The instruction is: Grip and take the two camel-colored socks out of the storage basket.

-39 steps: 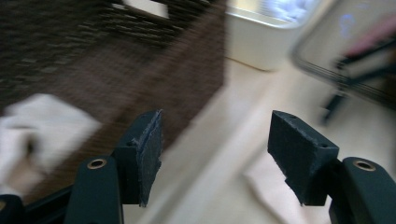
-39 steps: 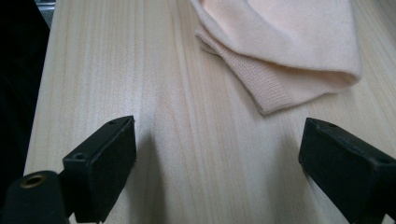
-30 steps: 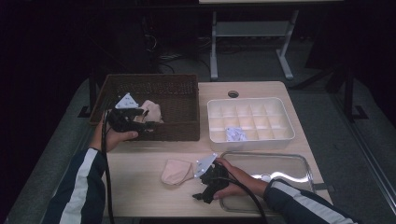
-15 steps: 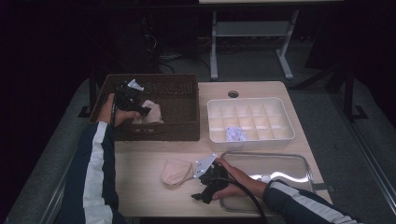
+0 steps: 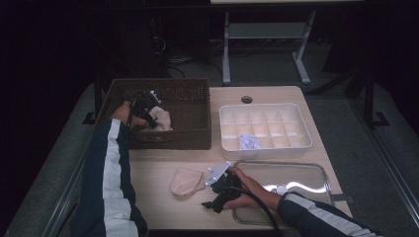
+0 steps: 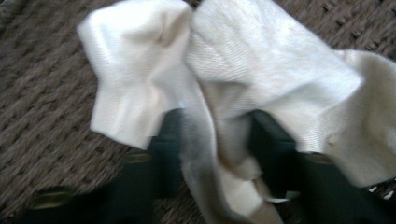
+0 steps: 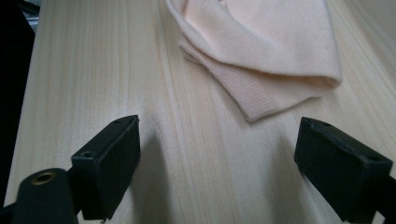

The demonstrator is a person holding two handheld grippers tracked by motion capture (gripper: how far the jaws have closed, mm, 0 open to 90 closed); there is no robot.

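Note:
A cream sock lies crumpled in the brown wicker basket. My left gripper reaches down into the basket. In the left gripper view a fold of the sock runs between the two black jaws; my left gripper has just been closing, and its pads press the cloth from both sides. A folded pink sock rests on the wooden table. My right gripper sits just right of it, low over the table. It shows open in its own view, with the pink sock ahead of the jaws.
A white divided tray stands right of the basket, with a crumpled white item in a front cell. A shiny metal tray lies at the table's front right, under the right forearm. The table's front edge is close behind the right hand.
My left hand has moved from the basket's front left corner farther in and down onto the cream sock, and its jaws have closed on the cloth. The right hand has kept still.

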